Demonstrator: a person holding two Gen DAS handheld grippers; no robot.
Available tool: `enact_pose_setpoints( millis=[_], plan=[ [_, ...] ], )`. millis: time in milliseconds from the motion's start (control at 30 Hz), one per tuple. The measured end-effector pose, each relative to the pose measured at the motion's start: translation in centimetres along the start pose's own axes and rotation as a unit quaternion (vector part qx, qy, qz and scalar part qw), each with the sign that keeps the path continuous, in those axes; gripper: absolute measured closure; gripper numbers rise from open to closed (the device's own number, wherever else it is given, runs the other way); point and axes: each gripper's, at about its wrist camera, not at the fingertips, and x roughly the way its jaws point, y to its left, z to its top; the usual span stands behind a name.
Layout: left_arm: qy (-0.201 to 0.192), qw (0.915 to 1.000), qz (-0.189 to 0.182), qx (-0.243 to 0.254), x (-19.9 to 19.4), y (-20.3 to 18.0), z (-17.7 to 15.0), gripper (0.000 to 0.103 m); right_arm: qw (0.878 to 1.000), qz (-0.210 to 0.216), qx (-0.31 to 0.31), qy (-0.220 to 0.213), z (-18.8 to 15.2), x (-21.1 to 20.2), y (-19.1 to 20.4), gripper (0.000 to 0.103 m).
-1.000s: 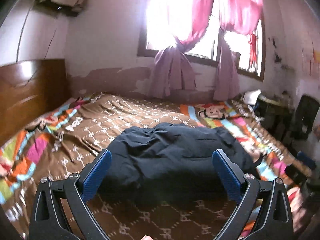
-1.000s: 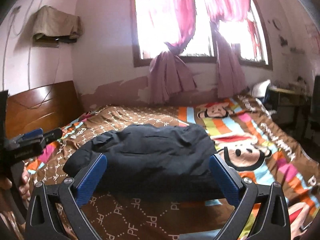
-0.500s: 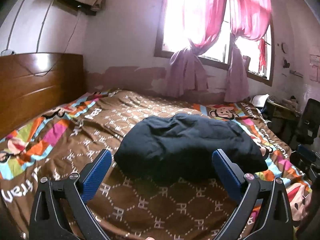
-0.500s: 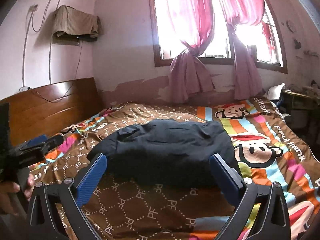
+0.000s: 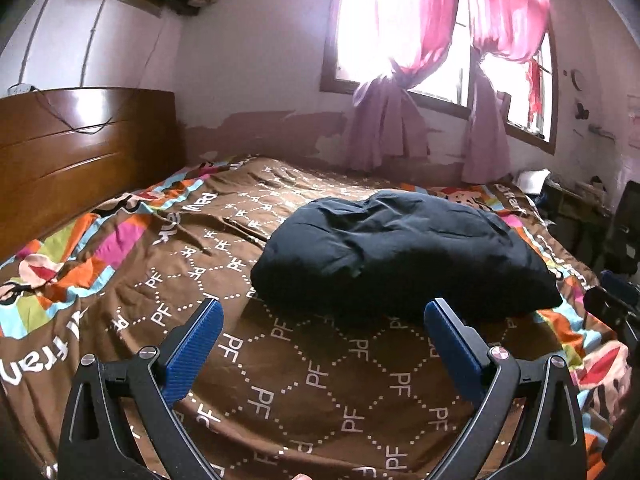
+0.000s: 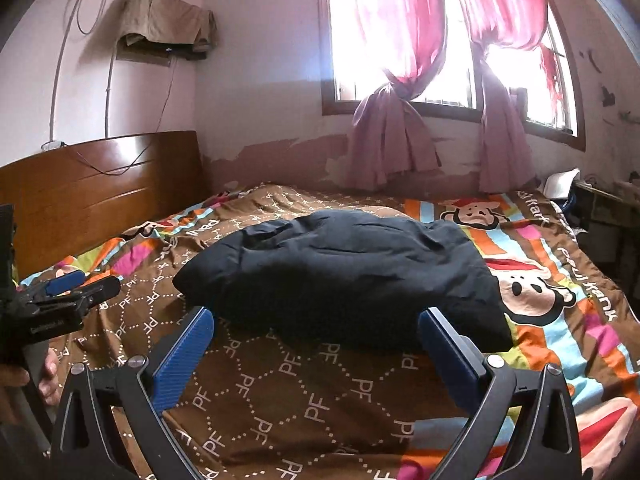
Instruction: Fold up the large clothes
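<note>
Dark garment (image 5: 404,256): folded bundle lying mid-bed on the brown bedspread (image 5: 320,380), touching neither gripper.
Left gripper (image 5: 320,312): spread wide, empty, pulled back.
Right gripper (image 6: 316,322): likewise released, retreating.
Meaning: fold probably finished.

A home bedroom: bed (image 6: 320,400) with wooden headboard (image 6: 100,176), pink curtains (image 6: 400,60) at the window.

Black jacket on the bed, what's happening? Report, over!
Left gripper and right gripper both open, holding nothing. Black jacket lies bundled on the bedspread, untouched. Nothing in the way.
</note>
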Motion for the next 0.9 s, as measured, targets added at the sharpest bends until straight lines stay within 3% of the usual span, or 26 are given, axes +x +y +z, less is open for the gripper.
enact_pose_setpoints(
  millis=[267, 900],
  plan=[
    [-0.007, 0.9996, -0.01, 0.027, 1.1, -0.4, -0.4, 0.004, 1.0, -0.01, 0.009, 0.012, -1.0, 1.7, -0.3, 0.0],
    [0.006, 0.9995, -0.017, 0.028, 1.7, -1.0, -1.4, 0.004, 0.999, -0.026, 0.015, 0.032, -1.6, 2.0, -1.2, 0.0]
  ],
)
